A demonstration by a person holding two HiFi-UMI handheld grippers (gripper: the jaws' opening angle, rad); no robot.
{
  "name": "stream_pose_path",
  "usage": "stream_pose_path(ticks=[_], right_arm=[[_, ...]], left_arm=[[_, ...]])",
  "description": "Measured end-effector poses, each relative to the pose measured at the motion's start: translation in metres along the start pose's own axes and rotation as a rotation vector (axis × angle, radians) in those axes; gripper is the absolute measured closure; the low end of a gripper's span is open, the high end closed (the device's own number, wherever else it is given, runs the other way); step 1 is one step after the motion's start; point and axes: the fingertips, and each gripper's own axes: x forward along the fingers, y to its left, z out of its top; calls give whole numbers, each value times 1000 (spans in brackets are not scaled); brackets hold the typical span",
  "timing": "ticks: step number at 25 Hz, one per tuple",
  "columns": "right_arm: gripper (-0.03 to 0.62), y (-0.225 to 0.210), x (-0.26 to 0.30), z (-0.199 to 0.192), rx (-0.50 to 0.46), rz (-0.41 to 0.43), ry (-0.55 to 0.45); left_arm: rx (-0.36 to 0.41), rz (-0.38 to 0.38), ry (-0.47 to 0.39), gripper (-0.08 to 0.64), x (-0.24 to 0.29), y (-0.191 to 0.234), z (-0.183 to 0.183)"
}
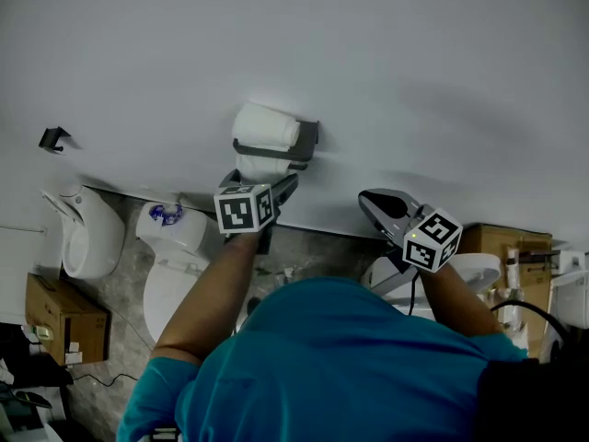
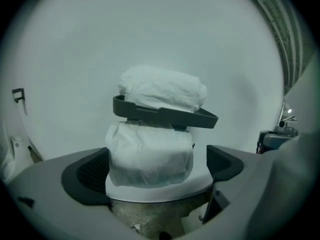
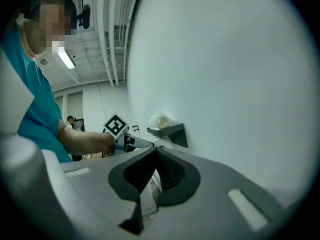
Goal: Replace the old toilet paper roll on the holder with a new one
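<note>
A dark grey holder (image 1: 302,144) is fixed to the white wall. A wrapped white roll (image 1: 265,127) lies on its shelf, and a second white roll (image 1: 245,167) hangs under it. In the left gripper view the shelf (image 2: 165,115) has the upper roll (image 2: 162,89) above and the lower roll (image 2: 150,154) below. My left gripper (image 2: 157,169) is open, its pads (image 2: 87,174) standing either side of the lower roll without pressing it. My right gripper (image 1: 366,199) is shut and empty, off to the right of the holder (image 3: 170,131).
Below the holder stands a white toilet (image 1: 175,256), with another white fixture (image 1: 87,233) to its left. Cardboard boxes sit at the left (image 1: 60,316) and right (image 1: 506,247). A small dark bracket (image 1: 53,138) sticks out of the wall.
</note>
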Motion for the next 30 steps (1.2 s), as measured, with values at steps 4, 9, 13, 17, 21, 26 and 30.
stream_pose_path(ticks=[4, 9, 13, 17, 21, 26, 30], right_arm=[[589, -5, -8, -3, 11, -7, -1], [589, -9, -11, -3, 15, -11, -2], [589, -13, -14, -2, 15, -16, -5], [589, -18, -16, -2, 20, -25, -7], [589, -21, -14, -2, 21, -25, -6], [589, -20, -11, 1, 20, -18, -9], [589, -21, -12, 0, 21, -17, -11]], left_arm=[[25, 67, -11, -26, 7, 5, 2], [31, 92, -8, -25, 16, 10, 2], [38, 89, 26, -23, 26, 14, -6], [53, 58, 15, 14, 27, 9, -9], [68, 32, 10, 23, 27, -2, -10], [76, 10, 18, 26, 28, -12, -10], [71, -4, 19, 26, 28, -20, -12]])
